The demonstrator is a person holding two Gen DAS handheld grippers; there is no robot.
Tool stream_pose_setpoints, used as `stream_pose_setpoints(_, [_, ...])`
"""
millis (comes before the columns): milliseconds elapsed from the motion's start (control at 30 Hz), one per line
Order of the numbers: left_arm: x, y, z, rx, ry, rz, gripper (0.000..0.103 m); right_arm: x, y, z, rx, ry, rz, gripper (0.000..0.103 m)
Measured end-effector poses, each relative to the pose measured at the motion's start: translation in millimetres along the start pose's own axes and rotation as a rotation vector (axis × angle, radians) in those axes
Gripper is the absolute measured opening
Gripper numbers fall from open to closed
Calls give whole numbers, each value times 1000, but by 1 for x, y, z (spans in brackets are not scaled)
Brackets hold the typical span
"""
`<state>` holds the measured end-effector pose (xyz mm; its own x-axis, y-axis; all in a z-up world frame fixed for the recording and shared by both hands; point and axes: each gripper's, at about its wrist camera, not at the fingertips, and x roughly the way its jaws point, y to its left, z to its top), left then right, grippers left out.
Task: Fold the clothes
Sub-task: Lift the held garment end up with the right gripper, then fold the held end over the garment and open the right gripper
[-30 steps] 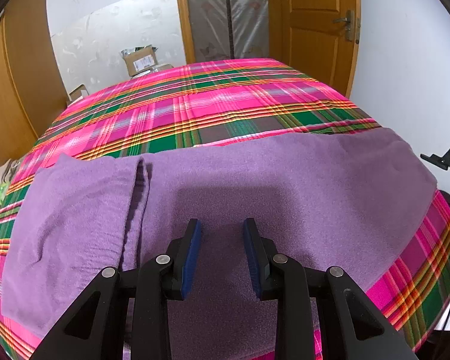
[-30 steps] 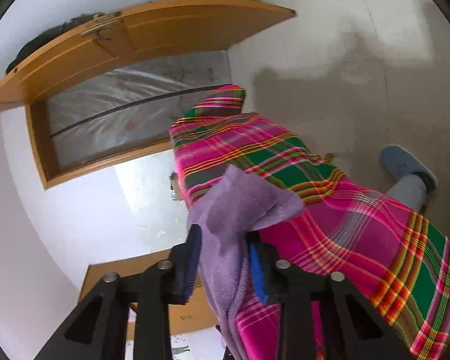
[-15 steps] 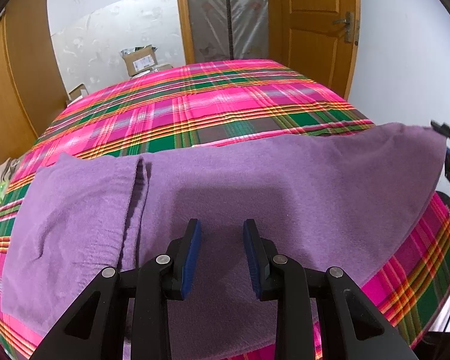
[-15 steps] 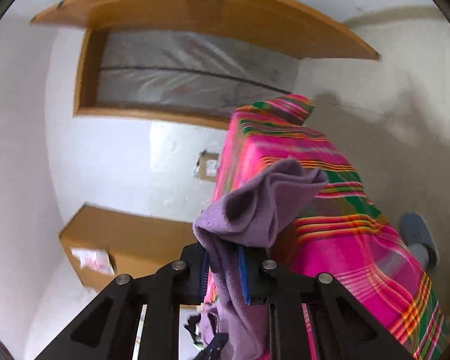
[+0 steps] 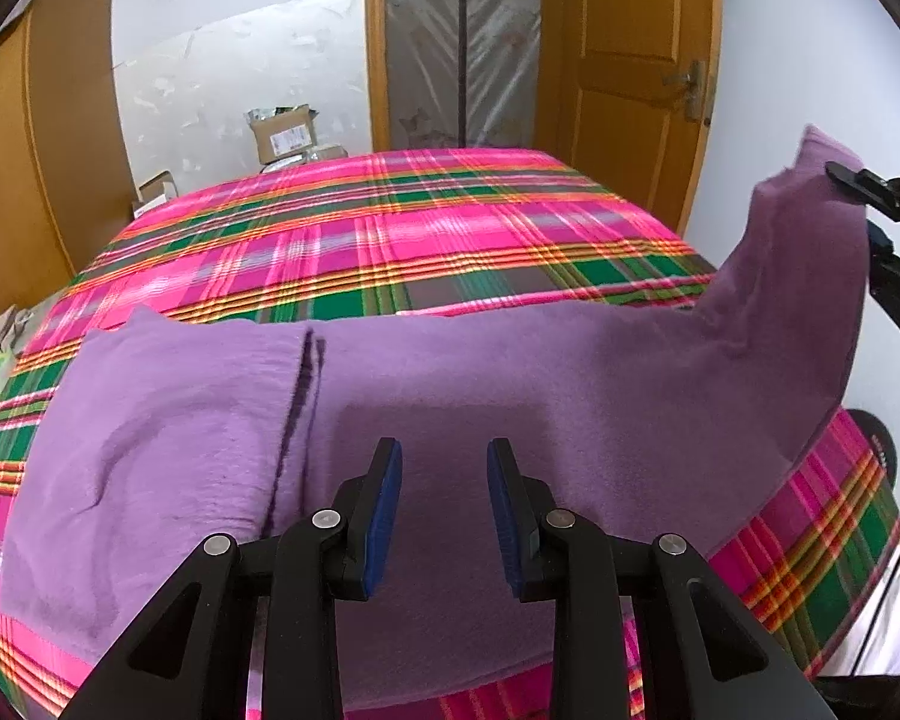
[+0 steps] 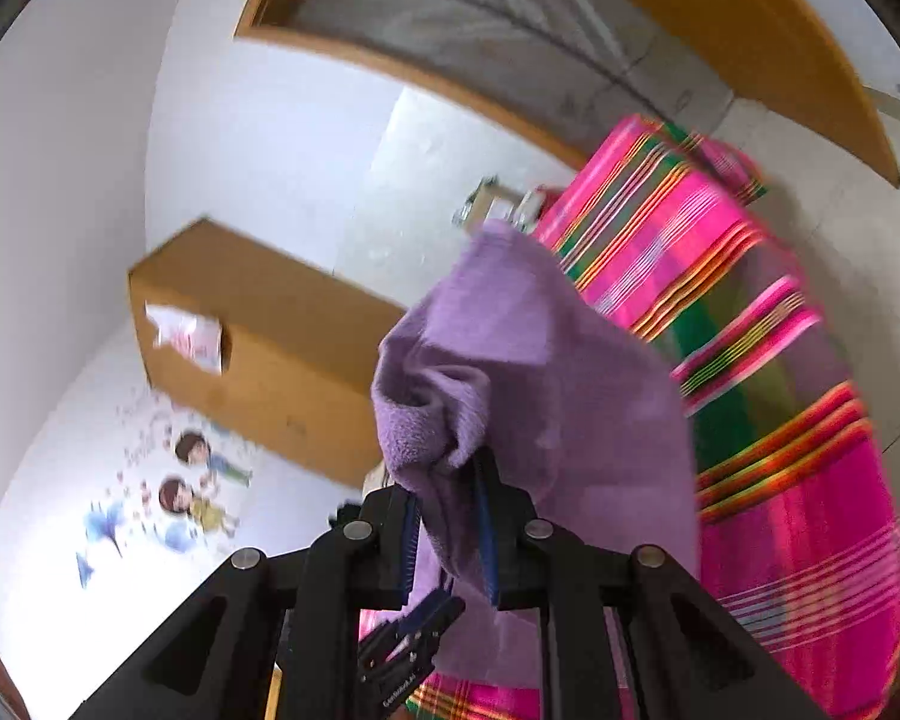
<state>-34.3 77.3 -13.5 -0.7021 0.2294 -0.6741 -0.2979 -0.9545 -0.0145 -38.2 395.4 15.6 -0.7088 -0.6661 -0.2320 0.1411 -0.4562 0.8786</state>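
A purple fleece garment [image 5: 480, 396] lies across the near part of a plaid-covered bed [image 5: 390, 240], its left portion folded over with a seam line. My left gripper [image 5: 444, 498] hovers open just above the garment's middle, holding nothing. The garment's right end is lifted high off the bed at the right edge of the left wrist view, pinched by my right gripper [image 5: 870, 216]. In the right wrist view the right gripper [image 6: 450, 528] is shut on that bunched purple garment [image 6: 528, 372], which drapes over its fingers.
The pink, green and orange plaid bed [image 6: 780, 420] fills the scene. Cardboard boxes [image 5: 282, 132] sit beyond the far edge. A wooden door [image 5: 636, 60] stands at the back right, a wooden wardrobe [image 6: 252, 348] along the wall, white wall to the right.
The right gripper closed on the garment's right end and raised it up off the bed, swinging leftward. The left gripper stayed open and still.
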Motion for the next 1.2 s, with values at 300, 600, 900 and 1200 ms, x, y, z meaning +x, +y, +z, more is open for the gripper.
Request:
stream_pose_setpoints(300, [-17,26,-3,-67,-47,3,30,81,26,-42,-111,230,-45,18])
stream_pose_setpoints(600, [-36,55,-10,-116,-84,15,30,143,5,-88,-95,454,-138,29])
stream_pose_setpoints(900, [-41,64,-13,-151,-101,-5,30,129,16,-102,-130,504,-45,45])
stream_pose_setpoints(1200, [-28,46,-4,-154,-54,-189,30,70,-4,-73,-61,338,-50,45])
